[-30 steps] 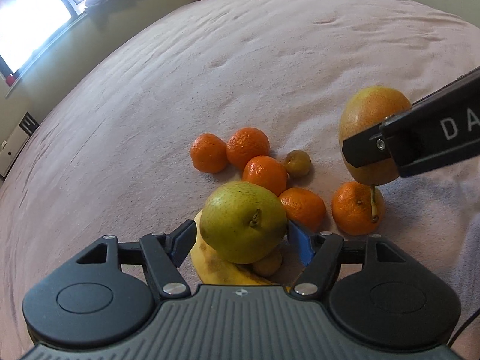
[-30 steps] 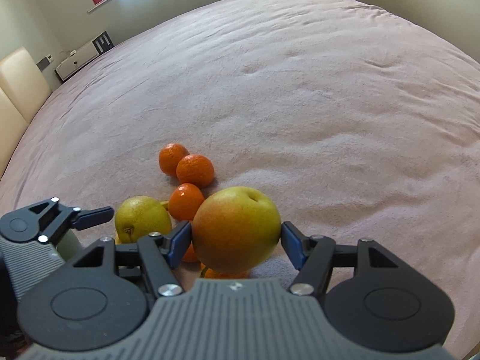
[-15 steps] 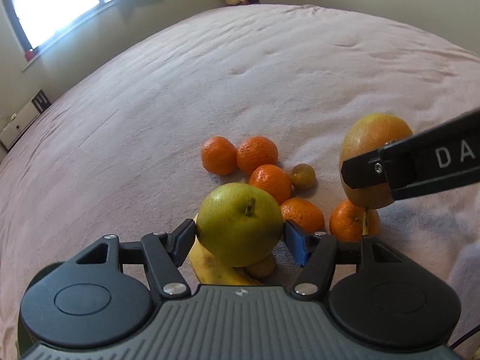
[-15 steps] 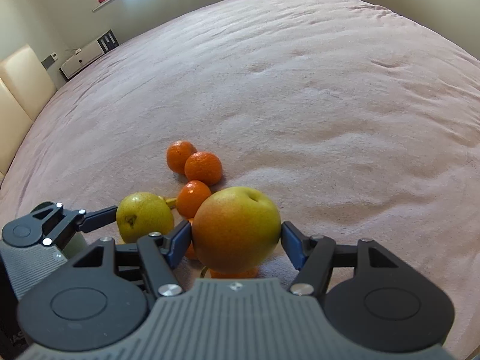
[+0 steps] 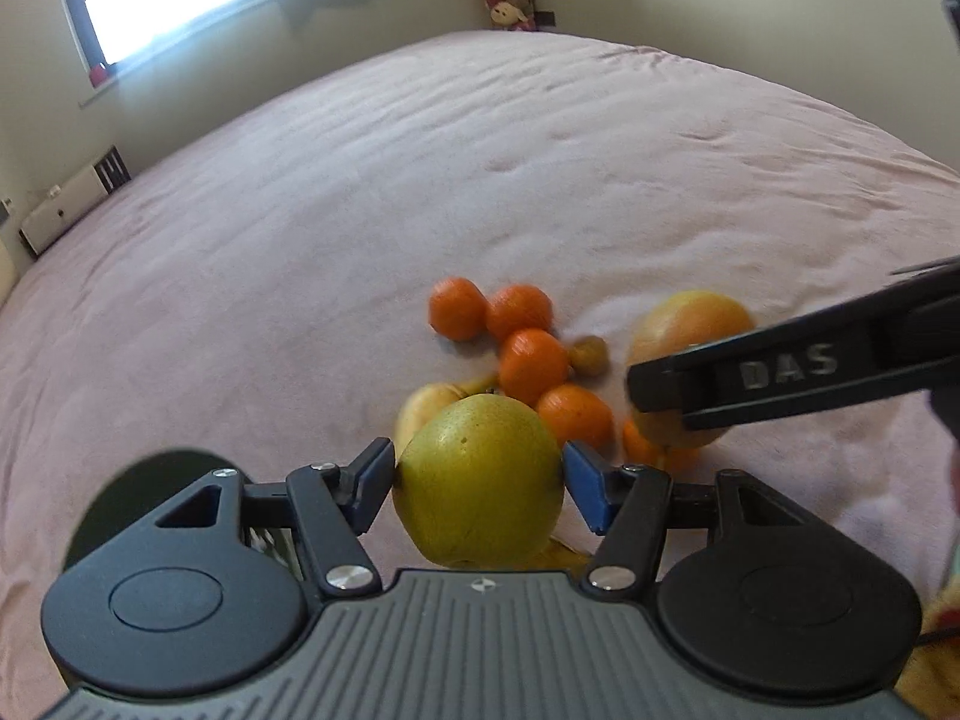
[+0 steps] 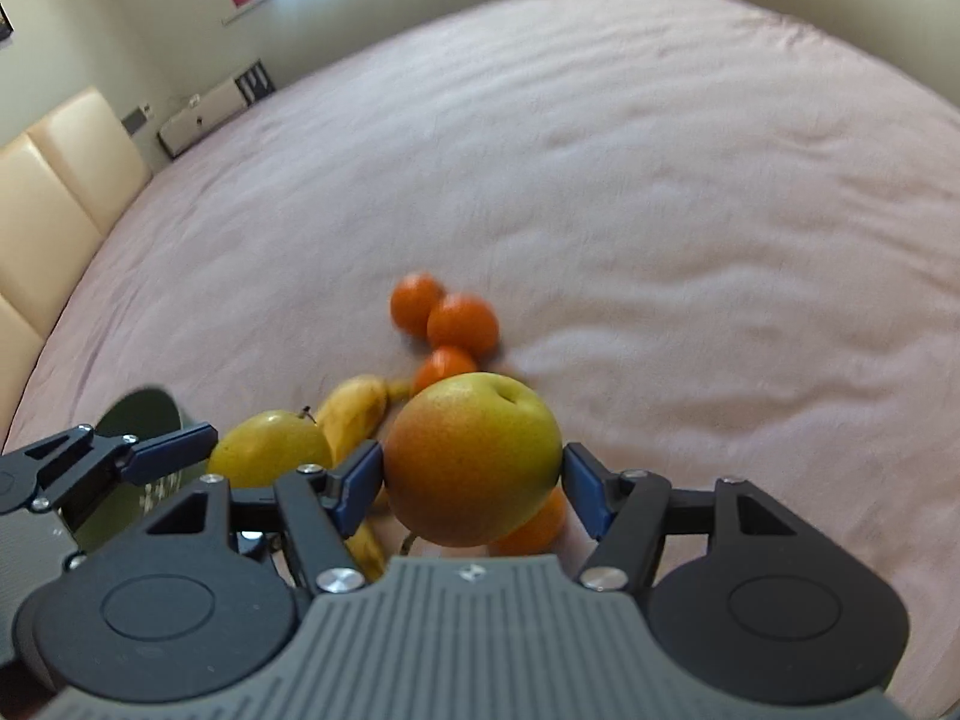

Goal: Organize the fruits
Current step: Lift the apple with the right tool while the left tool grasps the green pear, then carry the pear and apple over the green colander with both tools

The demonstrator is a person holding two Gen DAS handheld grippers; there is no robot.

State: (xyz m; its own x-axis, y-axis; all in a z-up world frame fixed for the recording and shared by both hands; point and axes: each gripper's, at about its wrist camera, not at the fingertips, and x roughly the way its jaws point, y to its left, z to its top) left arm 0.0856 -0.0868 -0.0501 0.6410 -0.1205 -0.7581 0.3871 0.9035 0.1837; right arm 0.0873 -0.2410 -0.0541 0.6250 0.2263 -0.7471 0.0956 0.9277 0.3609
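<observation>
**Left wrist: both fruits lifted, dish coming into view**

I've raised both grippers. My left gripper [image 5: 479, 480] clamps the green pear [image 5: 480, 480]; my right gripper [image 6: 473, 477] clamps the reddish pear [image 6: 471, 459]. A dark green dish [image 5: 120, 498] now shows beside my left fingers, probably the drop-off.

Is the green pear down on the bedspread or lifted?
Lifted. The green pear is clamped in the left gripper above the banana.

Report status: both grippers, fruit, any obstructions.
Left gripper shut on green pear. Right gripper shut on reddish pear. Tangerines, banana below on bedspread.
</observation>
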